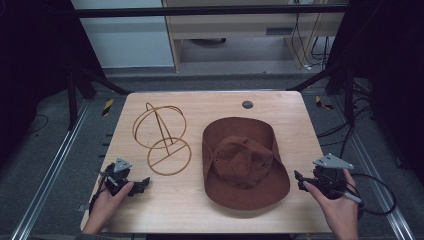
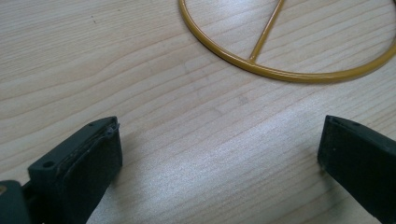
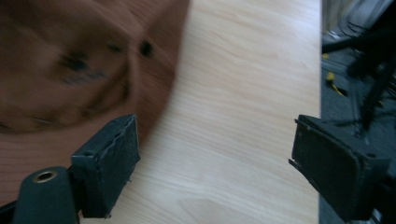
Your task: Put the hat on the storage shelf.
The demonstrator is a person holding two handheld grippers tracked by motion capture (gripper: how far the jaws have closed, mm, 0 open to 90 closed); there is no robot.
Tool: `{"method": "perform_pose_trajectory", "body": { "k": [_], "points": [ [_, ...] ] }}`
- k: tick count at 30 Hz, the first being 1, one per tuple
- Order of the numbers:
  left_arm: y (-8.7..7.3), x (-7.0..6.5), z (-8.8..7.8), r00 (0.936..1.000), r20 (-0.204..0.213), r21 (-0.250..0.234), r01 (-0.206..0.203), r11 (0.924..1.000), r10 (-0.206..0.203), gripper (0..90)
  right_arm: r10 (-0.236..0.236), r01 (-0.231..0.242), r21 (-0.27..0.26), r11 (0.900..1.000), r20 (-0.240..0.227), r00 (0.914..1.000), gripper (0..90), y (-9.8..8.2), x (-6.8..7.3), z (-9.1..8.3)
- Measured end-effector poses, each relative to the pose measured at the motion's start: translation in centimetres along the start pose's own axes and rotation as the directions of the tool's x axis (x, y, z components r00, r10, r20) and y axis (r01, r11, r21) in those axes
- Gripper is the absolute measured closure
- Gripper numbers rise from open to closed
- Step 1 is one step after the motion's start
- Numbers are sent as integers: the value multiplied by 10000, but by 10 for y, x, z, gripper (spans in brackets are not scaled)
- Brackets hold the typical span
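We've got a light wood surface (image 1: 190, 200) with a big brown wide-brimmed hat (image 1: 245, 162) lying crown-up on its right half. Left of the hat, close but apart from it, stands a gold wire hat stand (image 1: 162, 137): a flat ring base with a bar across it, and a round wire cage rising off the back of it. A small dark round plug (image 1: 247, 104) sits in the surface near the far edge, beyond the hat.

The left gripper (image 1: 142, 183) rests low at the near left corner, held in the person's left hand (image 1: 107, 202), pointing right toward the stand's base. In the left gripper view its jaws are spread wide with bare wood between them and nothing held; the ring base crosses the top of that view, well ahead of the pads (image 2: 95, 163).

The right gripper (image 1: 300, 180) is at the right edge, in the right hand (image 1: 337, 205), just beside the hat brim. In the right gripper view we see it wide open too and empty, and the blurred hat (image 3: 88, 60) lies behind its left jaw; we can't tell if they touch.
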State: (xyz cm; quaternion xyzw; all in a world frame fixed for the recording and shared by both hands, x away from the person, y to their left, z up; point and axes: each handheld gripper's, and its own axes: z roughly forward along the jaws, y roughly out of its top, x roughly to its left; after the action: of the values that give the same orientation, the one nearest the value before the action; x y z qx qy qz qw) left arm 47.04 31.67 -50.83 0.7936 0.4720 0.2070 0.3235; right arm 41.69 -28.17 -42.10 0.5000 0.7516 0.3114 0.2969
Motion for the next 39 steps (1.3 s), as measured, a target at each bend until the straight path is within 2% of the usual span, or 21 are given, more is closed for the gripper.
{"method": "perform_pose_trajectory", "body": {
  "k": [5,8,11,14,20,26,31,34,38,39],
  "points": [
    [0,0,0,10000,-1,1,-5,10000,5,0,-83,101,241,9997,-768,9970,146,27,15,-4],
    [0,0,0,10000,18,1,8,10000,-8,0,-503,563,449,9974,-1251,9909,157,44,25,-4],
    [0,0,0,10000,17,1,-30,10000,30,0,-941,1081,691,9917,-1808,9790,157,59,36,-1],
    [0,0,0,10000,24,3,-29,10000,29,0,-1175,1393,881,9863,-2171,9691,152,71,45,2],
    [0,0,0,10000,34,6,-39,10000,39,0,-1791,2166,1052,9706,-2859,9414,116,97,63,7],
    [0,0,0,10000,34,4,-35,10000,35,0,-1964,2494,1254,9602,-3317,9227,128,116,72,16],
    [0,0,0,10000,61,1,-49,10000,49,0,-1829,2525,1565,9549,-3603,9147,148,125,72,25],
    [0,0,0,10000,63,-2,-55,10000,55,0,-1883,2631,1693,9498,-3621,9129,159,129,73,30],
    [0,1,0,9999,82,-2,-64,10000,64,0,-1842,2577,1576,9533,-3728,9094,192,132,75,32],
    [0,1,0,9999,82,2,-77,10000,77,0,-1830,2593,1649,9516,-3740,9092,191,133,76,33]
  ]
}}
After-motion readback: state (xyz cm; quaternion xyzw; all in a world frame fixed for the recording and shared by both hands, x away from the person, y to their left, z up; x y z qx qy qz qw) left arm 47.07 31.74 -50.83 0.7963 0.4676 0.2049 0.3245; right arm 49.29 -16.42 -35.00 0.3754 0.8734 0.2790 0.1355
